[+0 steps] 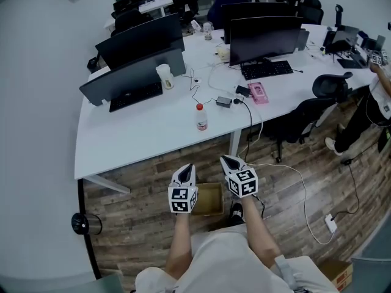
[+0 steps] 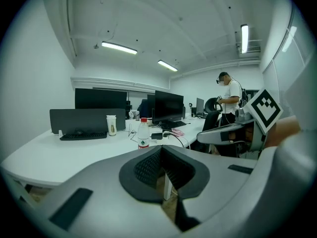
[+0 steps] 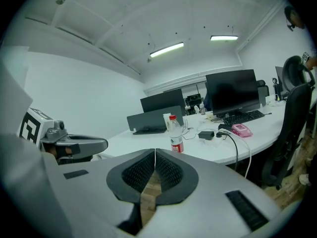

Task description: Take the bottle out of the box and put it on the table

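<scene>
1. Holding left claw (image 1: pixel 188 166) and right claw (image 1: pixel 227 159) near, both clenched on nothing.
2. Spotting bottle (image 1: pixel 201 118) already upright on surface (image 1: pixel 153 136), far ahead, between both claws, about equally near each.
3. Counting: one bottle, one box (image 1: pixel 208 199) on floor below, two claws.

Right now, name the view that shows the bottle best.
The right gripper view: the bottle stands largest there, red cap and label clear. The left gripper view shows it smaller; the head view, small from above on the table.
</scene>
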The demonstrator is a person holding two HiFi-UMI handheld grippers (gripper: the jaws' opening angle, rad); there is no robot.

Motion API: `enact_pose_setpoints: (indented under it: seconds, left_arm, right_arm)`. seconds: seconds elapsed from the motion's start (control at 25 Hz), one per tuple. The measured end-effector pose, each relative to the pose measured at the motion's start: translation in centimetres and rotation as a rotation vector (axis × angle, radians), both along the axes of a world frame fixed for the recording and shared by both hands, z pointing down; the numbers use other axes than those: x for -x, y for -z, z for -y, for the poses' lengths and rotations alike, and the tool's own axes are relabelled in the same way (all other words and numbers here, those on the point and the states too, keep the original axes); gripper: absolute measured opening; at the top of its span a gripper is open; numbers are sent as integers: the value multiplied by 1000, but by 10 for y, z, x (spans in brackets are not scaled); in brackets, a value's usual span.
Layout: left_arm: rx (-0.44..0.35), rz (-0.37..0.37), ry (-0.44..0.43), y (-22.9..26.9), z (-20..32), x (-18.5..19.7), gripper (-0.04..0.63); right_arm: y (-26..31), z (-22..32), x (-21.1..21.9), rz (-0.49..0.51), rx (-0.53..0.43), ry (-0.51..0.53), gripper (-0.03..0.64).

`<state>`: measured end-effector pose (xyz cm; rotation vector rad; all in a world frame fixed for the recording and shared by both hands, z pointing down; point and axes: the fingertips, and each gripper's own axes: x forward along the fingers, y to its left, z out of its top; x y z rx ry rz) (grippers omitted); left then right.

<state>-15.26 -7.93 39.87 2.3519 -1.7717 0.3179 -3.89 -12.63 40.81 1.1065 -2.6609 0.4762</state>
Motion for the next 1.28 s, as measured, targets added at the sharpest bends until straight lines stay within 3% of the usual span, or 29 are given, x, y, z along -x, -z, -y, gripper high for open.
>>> enact_pose_setpoints:
  seconds: [0.48, 0.68, 1.28]
  left_arm:
    - [-15, -1, 12, 10, 5, 3, 14]
    - [-15, -17, 1, 9, 8, -4, 14]
    - [-15, -34, -12, 8, 11, -10, 14]
  right_arm:
    - [6, 1, 3, -7, -8, 9, 40]
    - [3, 0, -2, 35, 7, 11, 40]
    - [-7, 0, -8, 6, 30, 7, 40]
